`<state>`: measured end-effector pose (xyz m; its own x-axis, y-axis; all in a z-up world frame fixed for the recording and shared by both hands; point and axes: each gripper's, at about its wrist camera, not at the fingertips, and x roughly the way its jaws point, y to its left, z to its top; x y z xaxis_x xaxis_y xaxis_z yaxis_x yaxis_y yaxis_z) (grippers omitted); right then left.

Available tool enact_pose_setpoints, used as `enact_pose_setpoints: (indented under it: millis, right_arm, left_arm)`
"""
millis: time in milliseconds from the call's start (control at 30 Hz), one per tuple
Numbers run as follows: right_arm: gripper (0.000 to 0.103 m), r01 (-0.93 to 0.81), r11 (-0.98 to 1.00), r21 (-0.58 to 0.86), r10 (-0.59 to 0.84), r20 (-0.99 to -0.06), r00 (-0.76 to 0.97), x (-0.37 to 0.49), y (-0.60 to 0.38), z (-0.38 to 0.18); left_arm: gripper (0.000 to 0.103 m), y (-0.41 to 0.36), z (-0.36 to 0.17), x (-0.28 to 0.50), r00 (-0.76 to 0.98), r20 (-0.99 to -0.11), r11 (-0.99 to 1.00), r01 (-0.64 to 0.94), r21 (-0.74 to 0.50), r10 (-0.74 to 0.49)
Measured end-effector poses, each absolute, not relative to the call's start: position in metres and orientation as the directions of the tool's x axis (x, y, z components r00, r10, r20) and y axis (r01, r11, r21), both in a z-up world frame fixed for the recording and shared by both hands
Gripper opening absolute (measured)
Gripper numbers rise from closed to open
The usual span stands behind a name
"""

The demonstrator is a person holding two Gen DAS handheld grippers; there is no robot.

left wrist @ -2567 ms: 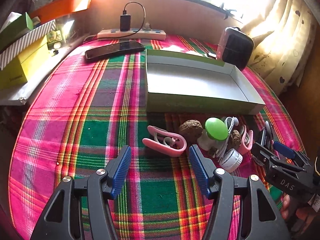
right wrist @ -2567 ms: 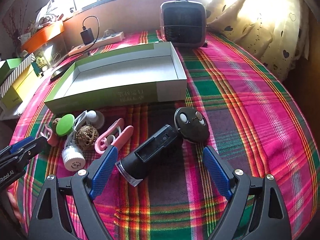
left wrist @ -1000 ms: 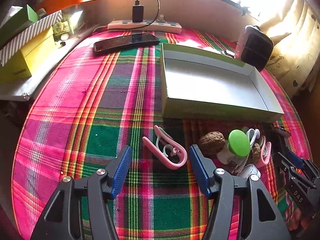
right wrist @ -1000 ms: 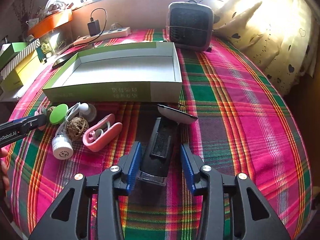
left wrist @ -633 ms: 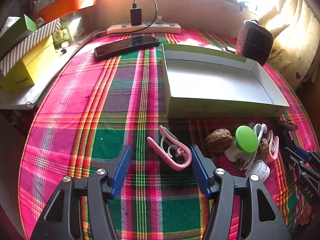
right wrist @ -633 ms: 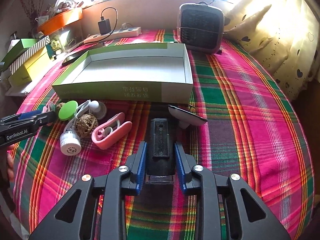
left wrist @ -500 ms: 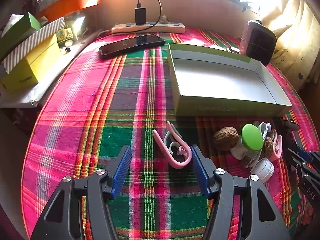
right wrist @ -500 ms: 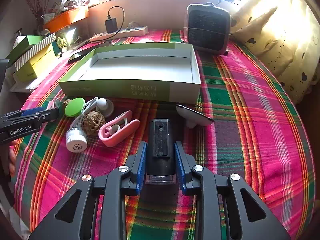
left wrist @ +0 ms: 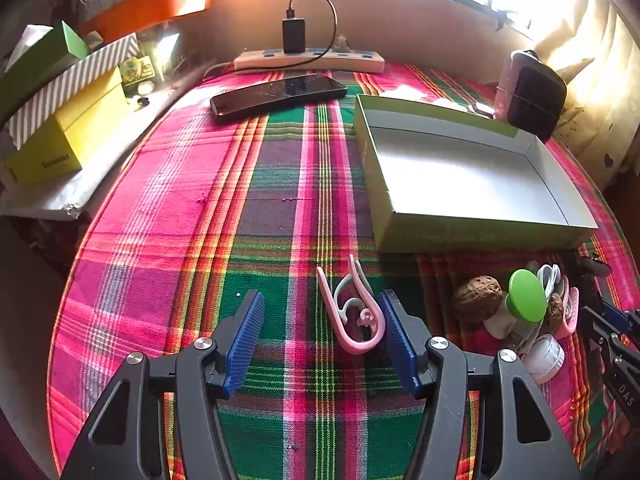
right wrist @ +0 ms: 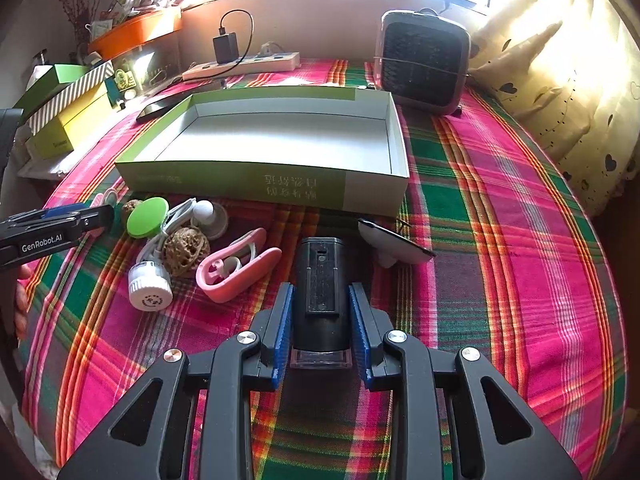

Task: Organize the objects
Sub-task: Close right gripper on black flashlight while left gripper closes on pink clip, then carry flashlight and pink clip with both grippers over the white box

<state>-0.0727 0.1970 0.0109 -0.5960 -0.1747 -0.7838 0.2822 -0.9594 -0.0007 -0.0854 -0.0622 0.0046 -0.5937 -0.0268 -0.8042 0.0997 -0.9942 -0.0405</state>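
My right gripper (right wrist: 320, 312) is shut on a black cylindrical device (right wrist: 321, 280) and holds it in front of the open green and white box (right wrist: 256, 189). My left gripper (left wrist: 322, 324) is open; a pink clip (left wrist: 352, 312) lies between its fingers, against the right fingertip (left wrist: 394, 328). A second pink clip (right wrist: 236, 266), a walnut (right wrist: 186, 250), a green-capped object (right wrist: 147, 211), a white cap (right wrist: 150, 296) and white earphones (right wrist: 176, 216) lie in a pile left of the device. A black round remote (right wrist: 394, 242) lies tilted to its right.
A small fan heater (right wrist: 424, 60) stands behind the box. A phone (left wrist: 278, 94) and a power strip with charger (left wrist: 308, 60) lie at the back. Yellow and striped boxes (left wrist: 68, 120) sit on the left ledge. A curtain (right wrist: 560, 80) hangs on the right.
My right gripper closed on the black device and lifted it, drawing back slightly. My left gripper moved left from the pile until the pink clip lay between its open fingers.
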Motion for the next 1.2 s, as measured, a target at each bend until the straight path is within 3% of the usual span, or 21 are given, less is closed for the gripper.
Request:
enact_pose_setpoints:
  millis: [333,667,1200]
  right_arm:
    - [0.029,0.283,-0.959,-0.001,-0.176,-0.782,-0.598,-0.074,0.196,0.011]
    - [0.029,0.283,-0.959,-0.001,-0.176,-0.781,-0.599,-0.075,0.196,0.011]
    - [0.029,0.283,-0.959,-0.003,-0.175,-0.781,-0.6,-0.075,0.195,0.011]
  left_arm:
    - [0.046,-0.06,0.004,-0.09,-0.605,-0.794,-0.994,0.112,-0.012,-0.059]
    - [0.023,-0.057,0.005,-0.09,-0.615,-0.787,-0.995,0.094,-0.013,-0.048]
    - [0.022,-0.053,0.005,-0.087,-0.619,-0.785,-0.998,0.068,-0.013,-0.032]
